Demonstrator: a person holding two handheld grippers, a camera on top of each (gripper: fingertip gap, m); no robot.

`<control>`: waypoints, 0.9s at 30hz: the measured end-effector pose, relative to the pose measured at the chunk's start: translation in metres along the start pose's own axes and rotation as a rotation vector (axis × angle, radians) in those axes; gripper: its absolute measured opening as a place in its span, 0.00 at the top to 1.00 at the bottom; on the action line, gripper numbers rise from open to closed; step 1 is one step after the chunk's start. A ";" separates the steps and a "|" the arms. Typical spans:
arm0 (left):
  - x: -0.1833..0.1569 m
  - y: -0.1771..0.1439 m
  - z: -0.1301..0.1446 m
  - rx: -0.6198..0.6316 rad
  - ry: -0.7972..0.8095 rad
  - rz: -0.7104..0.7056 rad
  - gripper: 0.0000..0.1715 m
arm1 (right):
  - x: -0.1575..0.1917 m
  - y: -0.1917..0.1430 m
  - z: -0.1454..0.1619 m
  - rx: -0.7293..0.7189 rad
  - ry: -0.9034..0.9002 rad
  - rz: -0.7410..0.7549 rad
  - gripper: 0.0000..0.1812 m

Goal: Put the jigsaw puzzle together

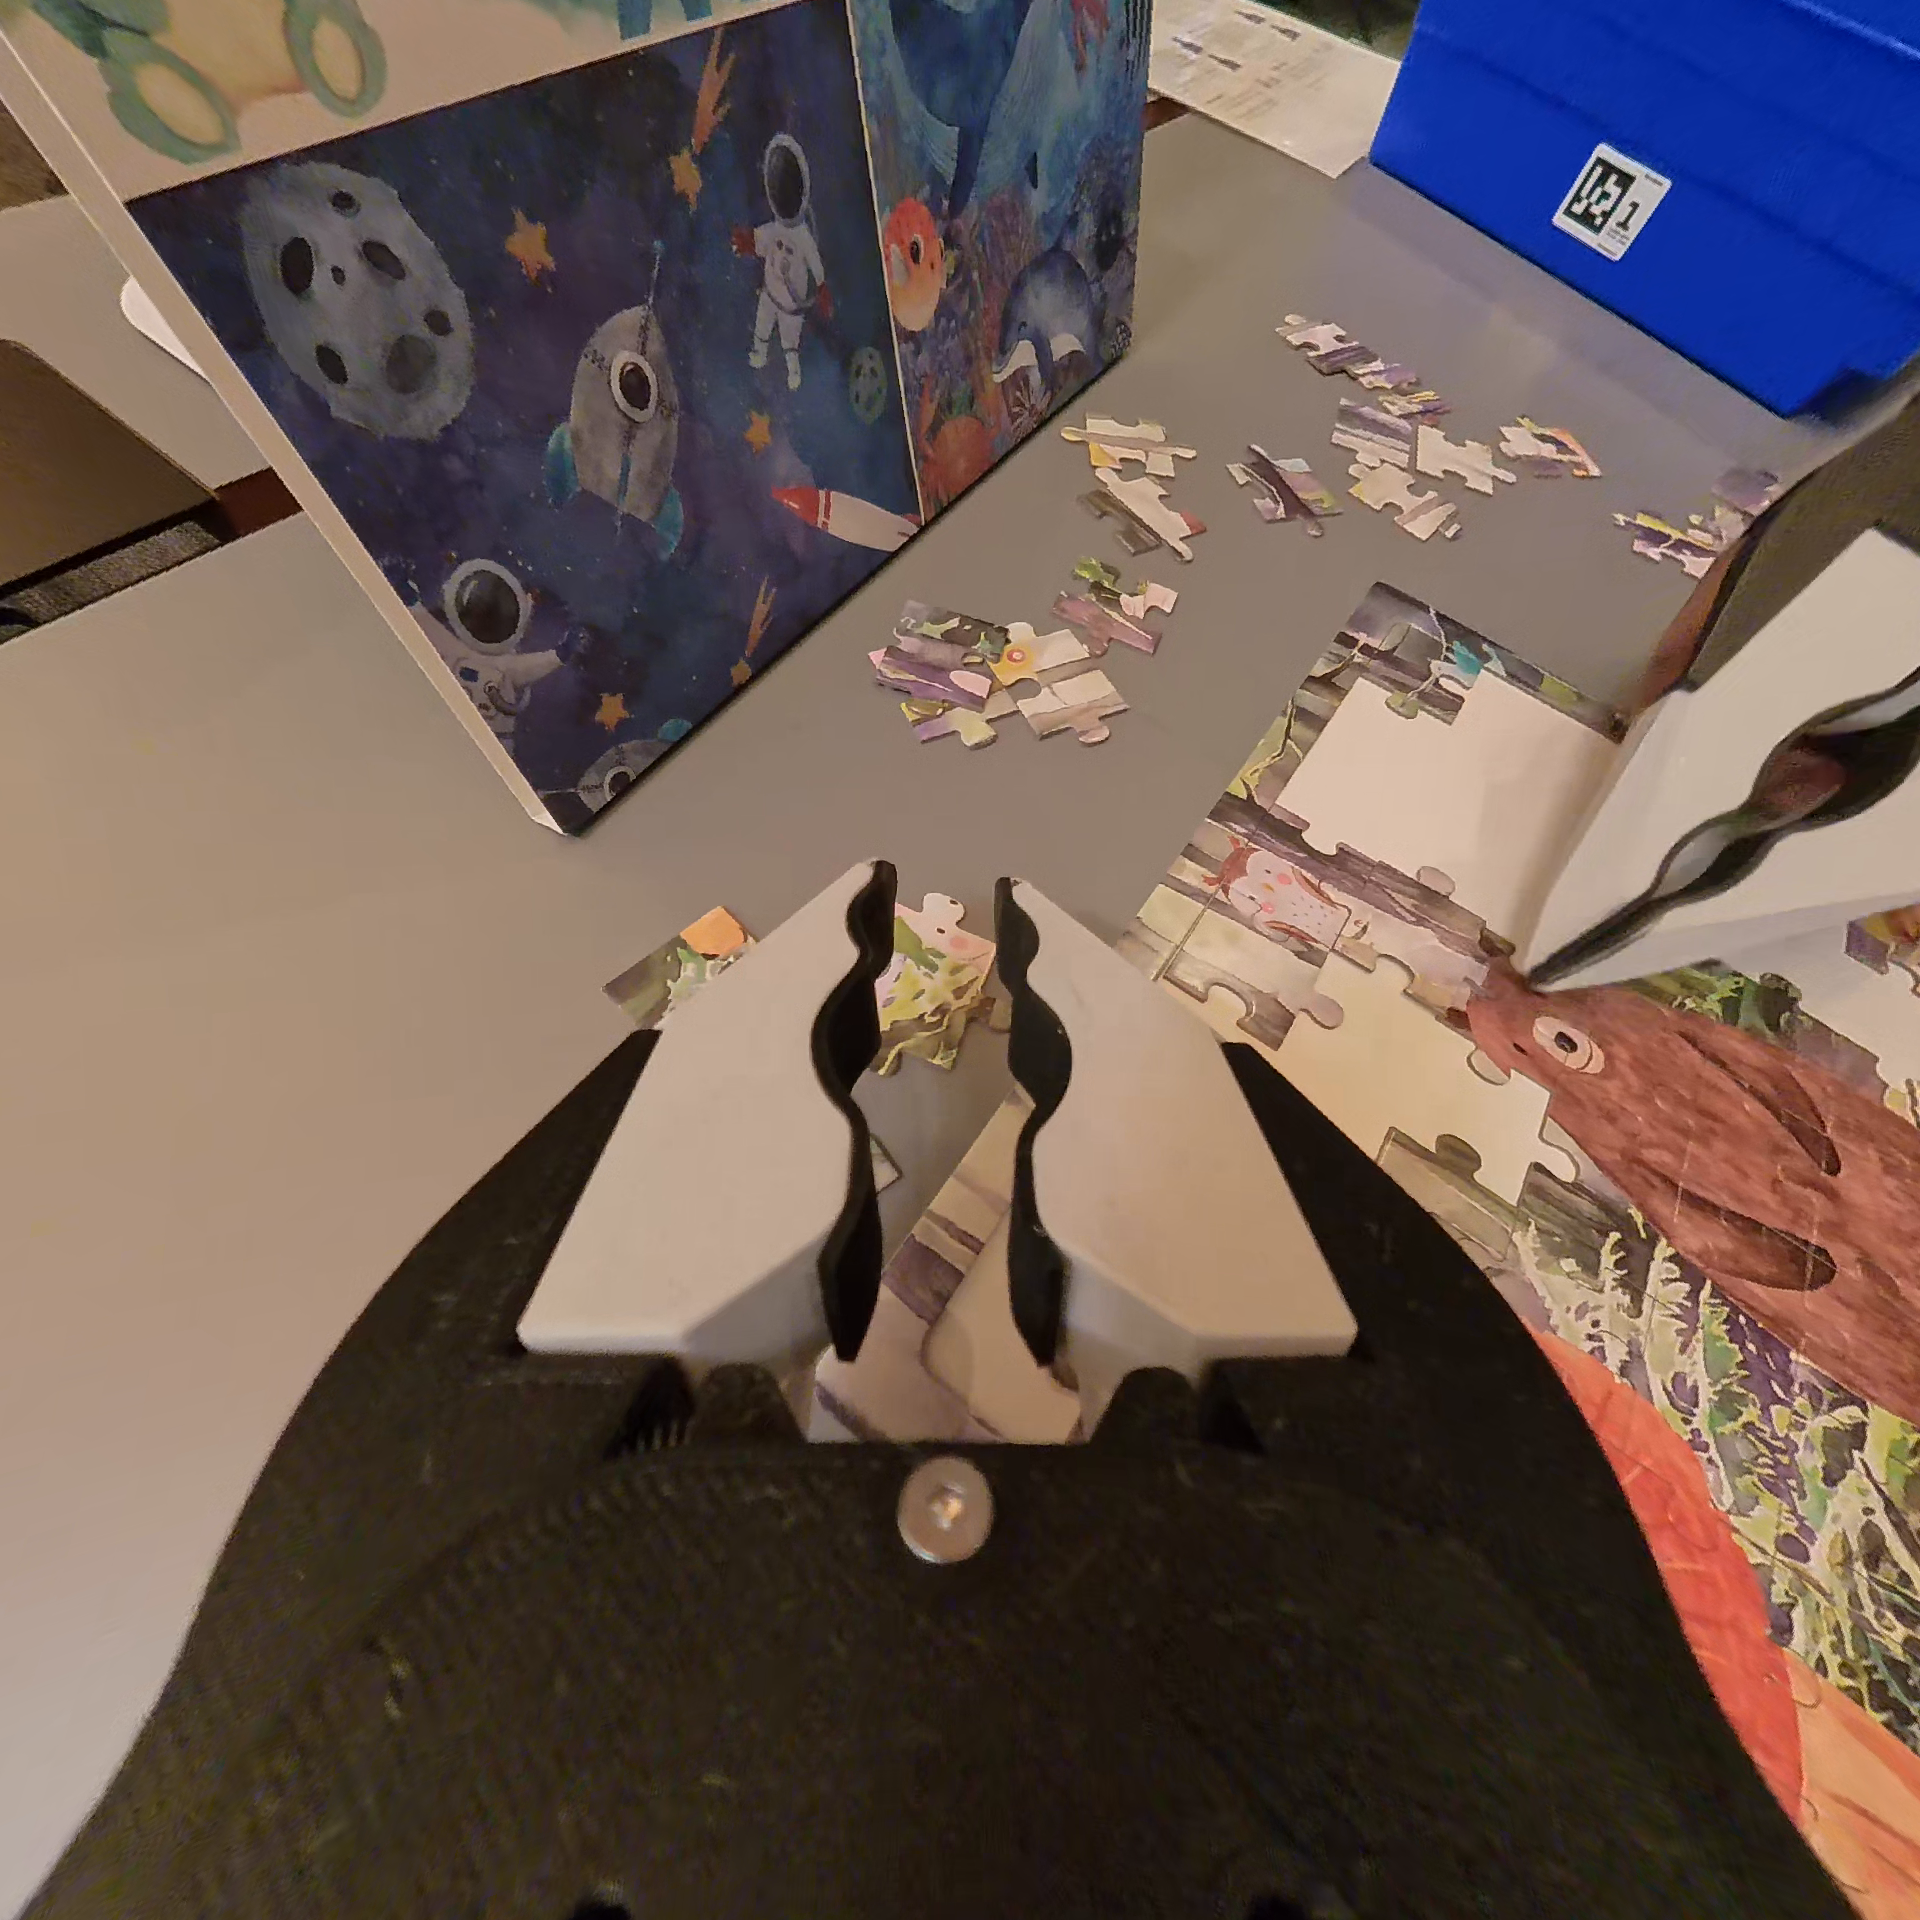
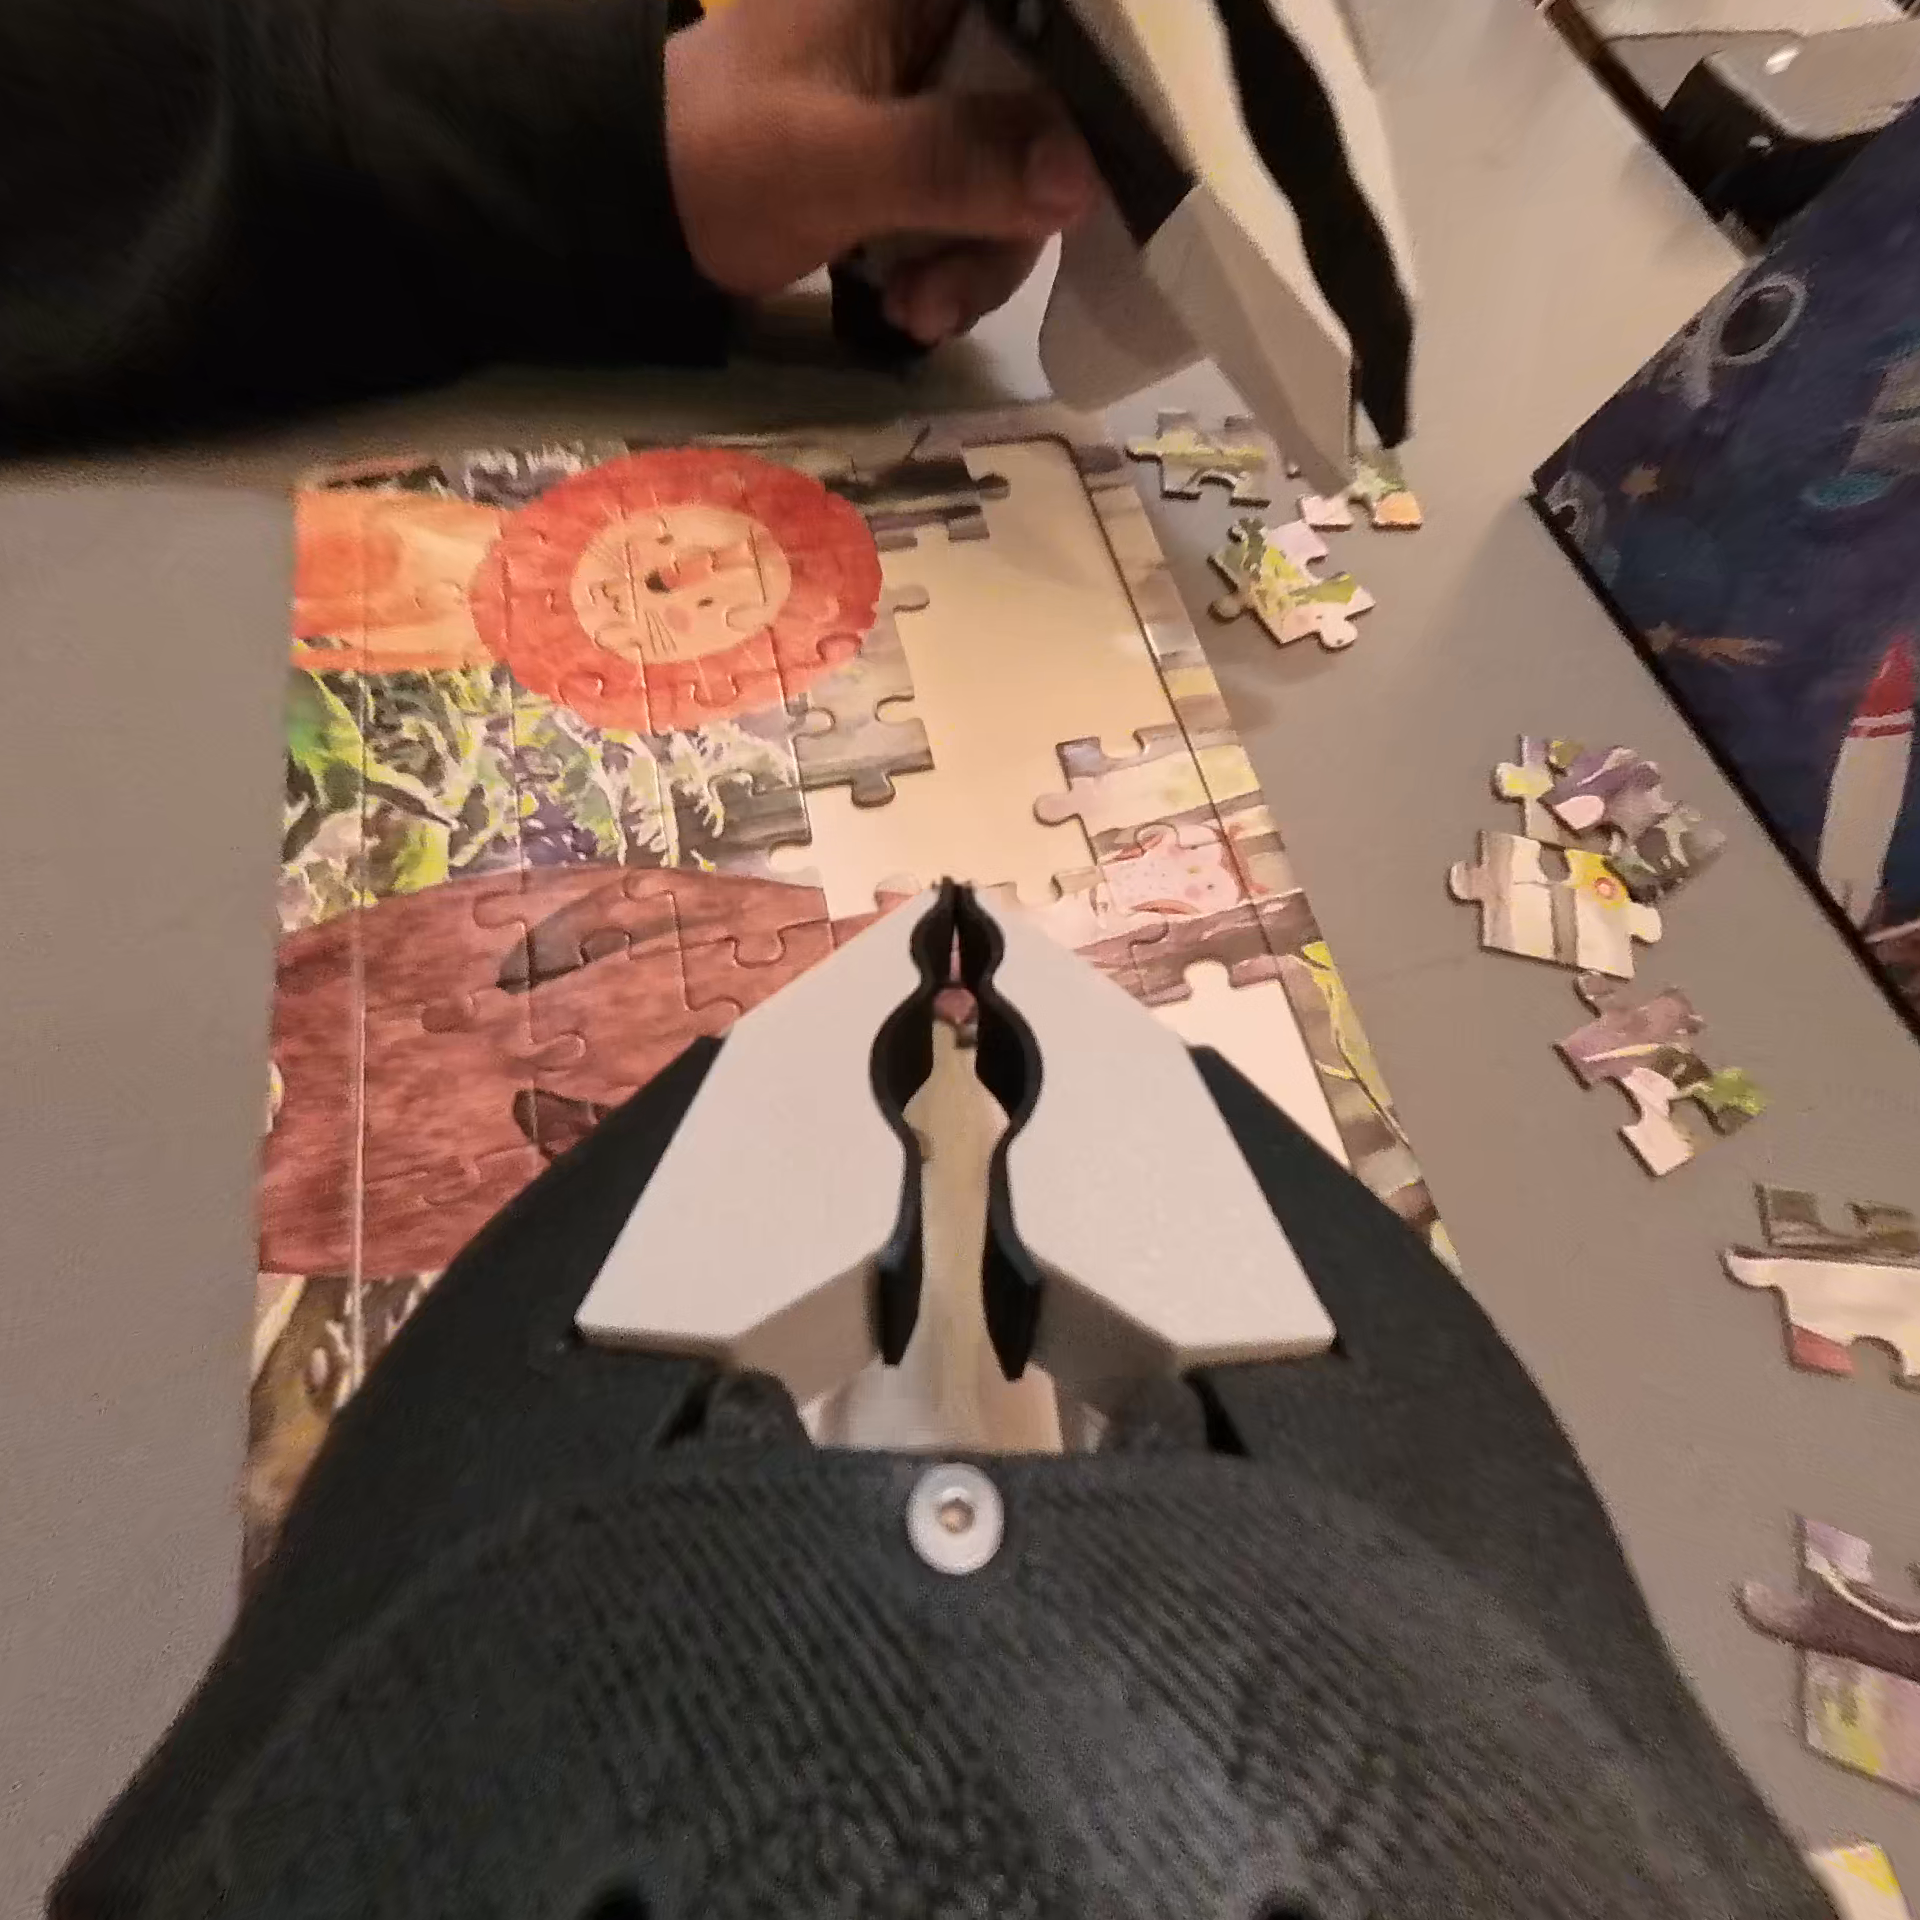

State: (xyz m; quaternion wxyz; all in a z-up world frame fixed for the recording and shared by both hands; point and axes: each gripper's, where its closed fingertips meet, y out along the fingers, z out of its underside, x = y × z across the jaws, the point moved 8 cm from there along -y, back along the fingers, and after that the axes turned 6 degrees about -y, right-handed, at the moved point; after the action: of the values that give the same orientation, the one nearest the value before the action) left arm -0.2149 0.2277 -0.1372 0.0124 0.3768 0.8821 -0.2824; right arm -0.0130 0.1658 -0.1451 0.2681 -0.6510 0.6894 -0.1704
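A partly assembled jigsaw lies on its beige board [image 2: 997, 644], with an orange lion [image 2: 665, 582] and a brown animal [image 1: 1704, 1122] put together. My right gripper [image 2: 951, 888] is shut, its tips touching the puzzle at the brown animal's nose, at the edge of the bare middle area. It also shows in the left wrist view [image 1: 1536, 977]. My left gripper [image 1: 943, 883] is open and empty, hovering just over a few loose pieces [image 1: 925, 997] on the grey table beside the board. It also shows in the right wrist view [image 2: 1361, 447].
Several loose pieces [image 1: 997, 675] lie scattered on the table beyond the board, with more [image 2: 1558, 894] along its side. A space-themed puzzle box [image 1: 520, 416] stands at the left. A blue bin [image 1: 1662, 156] sits at the far right. A hand and dark sleeve [image 2: 312, 187] hold the left gripper. Some 12 centimeters of space lies between my two pairs of fingers. It is some 12 centimeters from my right tips to the orange lion [image 2: 665, 582].
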 end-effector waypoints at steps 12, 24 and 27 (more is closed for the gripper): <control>0.000 0.000 0.000 0.000 -0.005 0.003 0.90 | -0.004 0.003 0.012 0.074 0.018 -0.031 1.00; 0.000 0.000 0.000 0.002 -0.001 0.001 0.90 | -0.004 0.002 0.009 0.086 -0.008 0.008 1.00; 0.000 0.000 0.000 0.002 -0.002 0.001 0.90 | -0.001 0.003 0.007 0.071 -0.007 -0.020 1.00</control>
State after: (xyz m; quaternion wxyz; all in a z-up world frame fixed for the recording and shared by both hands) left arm -0.2149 0.2279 -0.1370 0.0131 0.3770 0.8816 -0.2836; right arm -0.0116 0.1675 -0.1528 0.2917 -0.6484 0.6756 -0.1950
